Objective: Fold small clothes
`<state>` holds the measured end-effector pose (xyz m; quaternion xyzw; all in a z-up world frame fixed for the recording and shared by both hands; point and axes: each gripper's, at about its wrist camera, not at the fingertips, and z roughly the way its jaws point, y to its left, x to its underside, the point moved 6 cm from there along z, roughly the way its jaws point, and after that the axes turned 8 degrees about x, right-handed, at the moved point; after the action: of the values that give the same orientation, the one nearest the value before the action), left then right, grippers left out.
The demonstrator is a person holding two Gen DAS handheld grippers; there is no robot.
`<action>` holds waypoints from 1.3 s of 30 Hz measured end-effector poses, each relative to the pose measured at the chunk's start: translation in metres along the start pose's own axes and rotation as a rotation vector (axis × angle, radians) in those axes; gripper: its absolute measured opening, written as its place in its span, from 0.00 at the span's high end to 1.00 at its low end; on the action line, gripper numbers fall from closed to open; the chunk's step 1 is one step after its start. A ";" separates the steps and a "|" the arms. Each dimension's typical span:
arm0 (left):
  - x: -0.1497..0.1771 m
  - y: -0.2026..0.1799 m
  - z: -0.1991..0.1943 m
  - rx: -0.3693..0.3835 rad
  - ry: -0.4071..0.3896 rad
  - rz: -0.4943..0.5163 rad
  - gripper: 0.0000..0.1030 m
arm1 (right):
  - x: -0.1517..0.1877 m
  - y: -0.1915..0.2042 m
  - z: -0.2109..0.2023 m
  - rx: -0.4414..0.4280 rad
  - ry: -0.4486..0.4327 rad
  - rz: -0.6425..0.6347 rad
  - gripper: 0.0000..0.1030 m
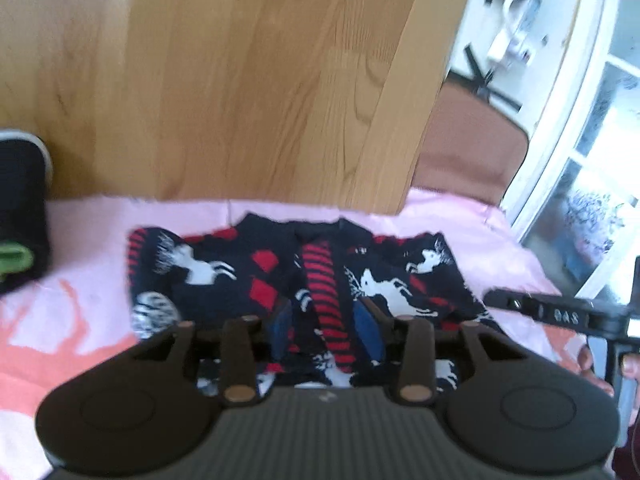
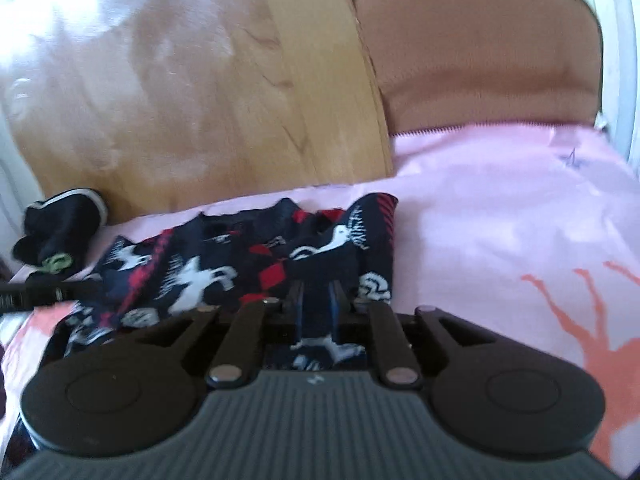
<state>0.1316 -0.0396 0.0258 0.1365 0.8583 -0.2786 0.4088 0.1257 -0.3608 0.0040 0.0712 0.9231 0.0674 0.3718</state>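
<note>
A small navy sweater [image 1: 248, 276] with red stripes and white reindeer lies on a pink sheet [image 1: 80, 248]. My left gripper [image 1: 328, 320] is low over its near edge; the blue-padded fingers stand apart with cloth and the red stripe between them. In the right wrist view the same sweater [image 2: 208, 268] lies bunched. My right gripper [image 2: 316, 304] has its fingers close together, pinching a fold of the sweater's near edge. The right gripper's body also shows at the right of the left wrist view [image 1: 560, 314].
A wooden headboard [image 1: 224, 80] rises behind the sheet. A black pouch with a green tag [image 2: 60, 232] sits at the left by the headboard. A brown cushion [image 2: 480, 52] lies at the back right. The pink sheet with orange print [image 2: 520, 240] spreads to the right.
</note>
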 end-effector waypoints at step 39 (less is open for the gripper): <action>0.203 -0.031 -0.205 -0.073 0.238 -0.065 0.91 | 0.137 -0.054 -0.152 0.154 -0.062 0.145 0.94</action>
<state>-0.1386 0.0575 -0.0163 0.1257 0.9142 -0.2423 0.2996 -0.0821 -0.3999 0.0099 0.1683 0.9061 0.0207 0.3876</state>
